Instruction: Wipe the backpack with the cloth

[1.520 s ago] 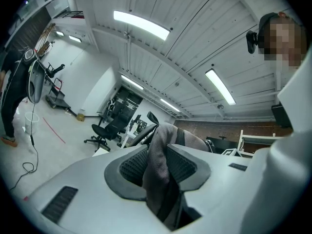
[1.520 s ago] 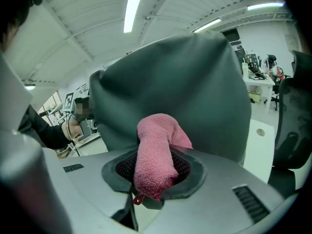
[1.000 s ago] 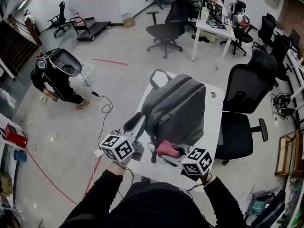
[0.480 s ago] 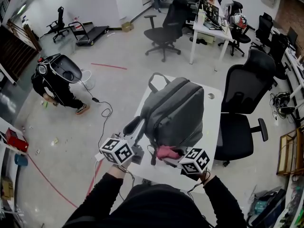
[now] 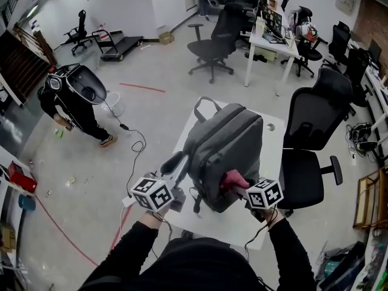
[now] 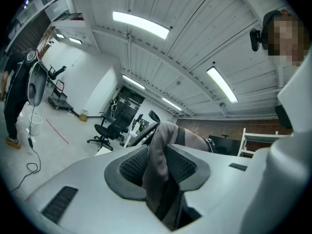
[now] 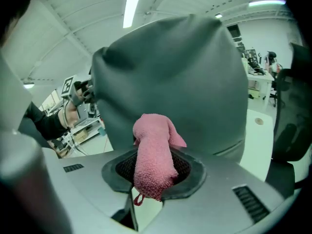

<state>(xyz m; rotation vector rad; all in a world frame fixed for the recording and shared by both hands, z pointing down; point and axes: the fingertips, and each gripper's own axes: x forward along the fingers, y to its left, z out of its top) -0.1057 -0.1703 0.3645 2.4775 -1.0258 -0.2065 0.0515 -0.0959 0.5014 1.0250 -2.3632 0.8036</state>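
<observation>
Pink cloth [image 5: 232, 179] clamped in my right gripper [image 5: 239, 187], at the grey backpack's [image 5: 227, 141] near right flank. My left gripper [image 5: 176, 190] pinches its strap [image 6: 158, 172] on the near left (nice anchor). I'd press flat and stroke upward, keeping the strap taut.

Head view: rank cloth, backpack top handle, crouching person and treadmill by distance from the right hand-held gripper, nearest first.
1. cloth, clamped in the right hand-held gripper.
2. handle, at the far end of the backpack.
3. person, crouched on the floor, left.
4. treadmill, far back left.
</observation>
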